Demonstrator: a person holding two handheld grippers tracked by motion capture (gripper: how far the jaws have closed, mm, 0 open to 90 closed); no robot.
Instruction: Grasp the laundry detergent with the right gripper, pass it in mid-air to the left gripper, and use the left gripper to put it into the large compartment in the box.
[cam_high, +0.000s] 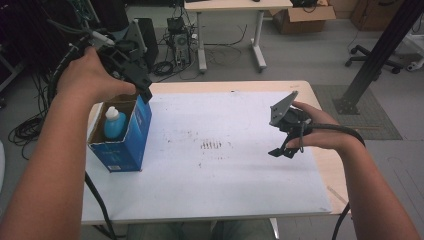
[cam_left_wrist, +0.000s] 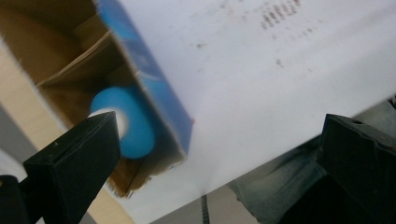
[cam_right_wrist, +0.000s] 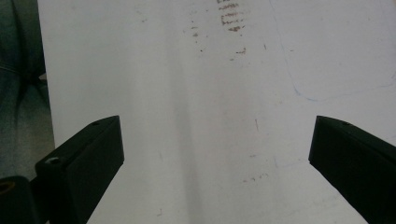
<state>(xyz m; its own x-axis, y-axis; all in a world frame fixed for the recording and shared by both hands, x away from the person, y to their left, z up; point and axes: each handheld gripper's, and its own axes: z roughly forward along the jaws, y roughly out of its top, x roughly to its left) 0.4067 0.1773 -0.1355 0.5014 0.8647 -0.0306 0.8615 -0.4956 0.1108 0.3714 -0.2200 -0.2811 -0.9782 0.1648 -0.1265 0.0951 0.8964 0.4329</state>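
Open-topped blue cardboard box standing upright at the near-left part of the white-topped desk, top flaps folded out, brown inside showing. Seated inside it: light-blue plastic bottle with white cap, upright, cap just below the box rim. Box mouth facing up, so probably reachable only from above.

Left tongs hanging over the far right corner of the box, angled down toward the opening. Jaws spread wide, nothing between them. In the left gripper view, bottle partly behind the left jaw and box wall between the jaws: tongs not centred on the bottle, more astride the box wall. Either poised for a reach into the box or just clear of it; cannot tell which.

Right tongs held above the right part of the desk, well apart from the box, pointing down at bare surface. Jaws released, wide, empty; right gripper view: white top with small brown smudges between them. Likely parked out of the way, free for steadying the box if needed.

Risk, as a judgement: light box, likely to tip or slide if a jaw catches the wall.
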